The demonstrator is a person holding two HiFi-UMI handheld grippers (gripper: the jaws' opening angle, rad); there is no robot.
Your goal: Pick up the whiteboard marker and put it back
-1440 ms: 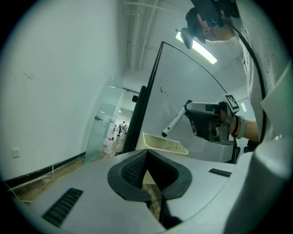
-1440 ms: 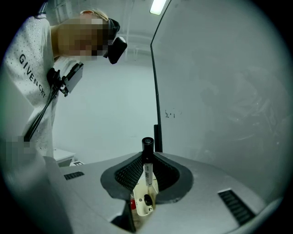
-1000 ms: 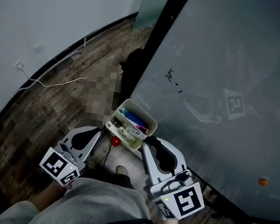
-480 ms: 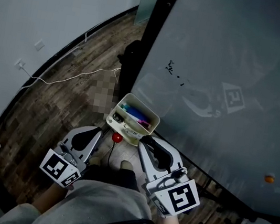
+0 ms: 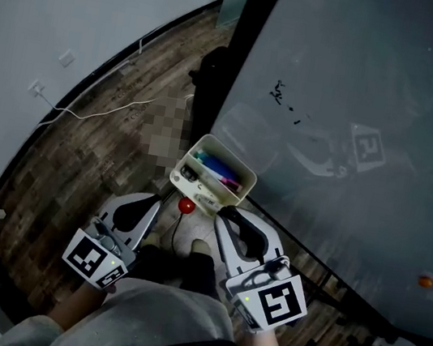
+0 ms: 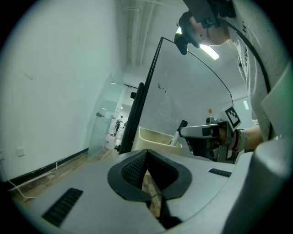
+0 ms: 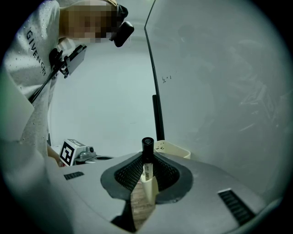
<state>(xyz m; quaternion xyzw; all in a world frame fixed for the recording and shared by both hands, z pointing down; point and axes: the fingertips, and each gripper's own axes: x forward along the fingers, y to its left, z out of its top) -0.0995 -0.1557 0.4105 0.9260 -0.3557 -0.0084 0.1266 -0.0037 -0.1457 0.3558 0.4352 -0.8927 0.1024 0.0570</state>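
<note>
A cream tray (image 5: 238, 168) with blue and purple pens hangs at the foot of the grey whiteboard (image 5: 358, 110). My right gripper (image 5: 226, 213) sits just below the tray's near edge, shut on a whiteboard marker (image 7: 147, 160) that stands upright between the pads, black cap up. From the left gripper view, the marker (image 6: 177, 135) pokes up beside the tray (image 6: 155, 136). My left gripper (image 5: 159, 202) hovers to the tray's lower left, its pads (image 6: 137, 167) pressed together with nothing between them. The tray's rim (image 7: 176, 148) shows just behind the held marker.
A black frame post (image 5: 243, 41) runs along the whiteboard's left edge. A red round thing (image 5: 186, 204) lies under the tray, between the grippers. A white cable (image 5: 95, 113) trails over the wood floor from a wall socket (image 5: 37, 86). An orange magnet (image 5: 426, 281) sticks to the board at right.
Both grippers have crept slightly closer to the tray's near edge. The right gripper still holds the marker; the left stays shut.
</note>
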